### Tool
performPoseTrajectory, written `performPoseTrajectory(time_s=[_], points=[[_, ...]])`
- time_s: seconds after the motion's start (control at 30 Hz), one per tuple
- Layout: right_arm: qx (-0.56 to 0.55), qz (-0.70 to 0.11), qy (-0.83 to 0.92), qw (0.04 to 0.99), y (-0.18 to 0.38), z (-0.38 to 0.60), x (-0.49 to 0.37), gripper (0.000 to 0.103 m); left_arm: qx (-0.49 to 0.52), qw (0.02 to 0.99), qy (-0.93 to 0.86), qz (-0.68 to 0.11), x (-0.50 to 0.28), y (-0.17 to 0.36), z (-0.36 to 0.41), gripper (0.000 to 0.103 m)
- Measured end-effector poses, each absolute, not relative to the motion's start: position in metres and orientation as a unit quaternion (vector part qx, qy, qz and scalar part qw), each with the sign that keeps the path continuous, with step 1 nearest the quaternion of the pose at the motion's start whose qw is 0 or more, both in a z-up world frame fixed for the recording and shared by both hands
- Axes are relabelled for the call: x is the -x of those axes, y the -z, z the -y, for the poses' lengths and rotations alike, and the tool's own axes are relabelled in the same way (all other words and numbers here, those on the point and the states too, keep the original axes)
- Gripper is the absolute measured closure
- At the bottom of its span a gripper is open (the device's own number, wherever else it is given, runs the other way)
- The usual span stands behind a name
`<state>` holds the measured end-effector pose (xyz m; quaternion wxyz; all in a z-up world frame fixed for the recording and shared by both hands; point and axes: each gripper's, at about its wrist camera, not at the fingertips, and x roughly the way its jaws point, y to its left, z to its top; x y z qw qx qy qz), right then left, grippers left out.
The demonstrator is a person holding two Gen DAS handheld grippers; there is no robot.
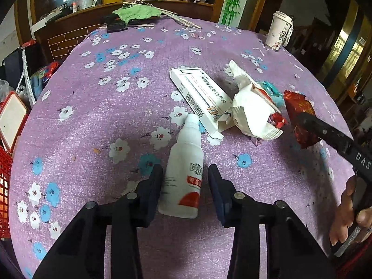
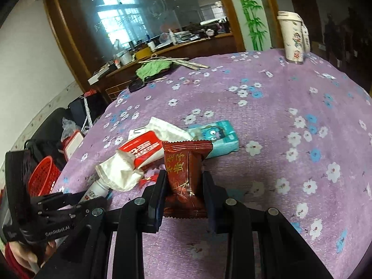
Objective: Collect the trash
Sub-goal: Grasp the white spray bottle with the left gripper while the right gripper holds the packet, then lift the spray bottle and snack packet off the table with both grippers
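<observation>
My left gripper (image 1: 184, 186) is spread wide, its jaws on either side of a white bottle (image 1: 183, 169) that lies flat on the purple flowered tablecloth (image 1: 93, 121); neither pad presses the bottle, and I see gaps on both sides. Just past the bottle's cap lies a white box (image 1: 202, 97), and to the right of that a crumpled white bag (image 1: 253, 114).

My right gripper (image 2: 184, 190) is clenched on a dark red snack wrapper (image 2: 186, 169), which stands up between the jaws, pinched at its lower half. Beyond it and slightly right lies a teal carton (image 2: 220, 139); ahead to the left sits the bag with a red-and-white pack (image 2: 141, 150). Far off left, past the table edge, a red basket (image 2: 44, 176) stands. A paper cup (image 2: 291, 38) stands far ahead at right.
</observation>
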<state>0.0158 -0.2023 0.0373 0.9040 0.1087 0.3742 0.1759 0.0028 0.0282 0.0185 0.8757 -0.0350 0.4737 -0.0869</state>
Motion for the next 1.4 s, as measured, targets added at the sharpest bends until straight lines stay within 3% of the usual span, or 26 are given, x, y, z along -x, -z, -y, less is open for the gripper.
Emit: performPoseTrajectory(time_s=[0.07,0.17,0.47,0.7,0.97,1.4], points=[[-0.103,-0.372,-0.178,0.905,-0.037,0.200,-0.016,0.071,0.035,0.878,0.088,-0.468,-0.004,-0.017,-0.029,0.065],[-0.102,-0.370,-0.179,0.906,-0.037,0.200,-0.015,0.071,0.033,0.886,0.085,-0.455,-0.003,-0.016,-0.030,0.074],[-0.103,-0.357,-0.164,0.914,-0.043,0.202,-0.014,0.071,0.114,0.896,0.092,-0.419,0.002,-0.021,-0.058,0.074],[-0.091,-0.337,-0.152,0.925,-0.073,0.184,0.016,0.071,0.082,0.934,0.047,-0.345,0.014,-0.043,-0.059,0.074],[-0.045,-0.273,-0.106,0.955,-0.073,0.141,0.058,0.071,0.047,0.943,0.046,-0.326,0.023,-0.048,-0.048,0.074],[-0.074,-0.254,-0.111,0.958,-0.065,0.150,0.055,0.071,0.036,0.948,0.043,-0.313,0.028,-0.051,-0.045,0.074]])
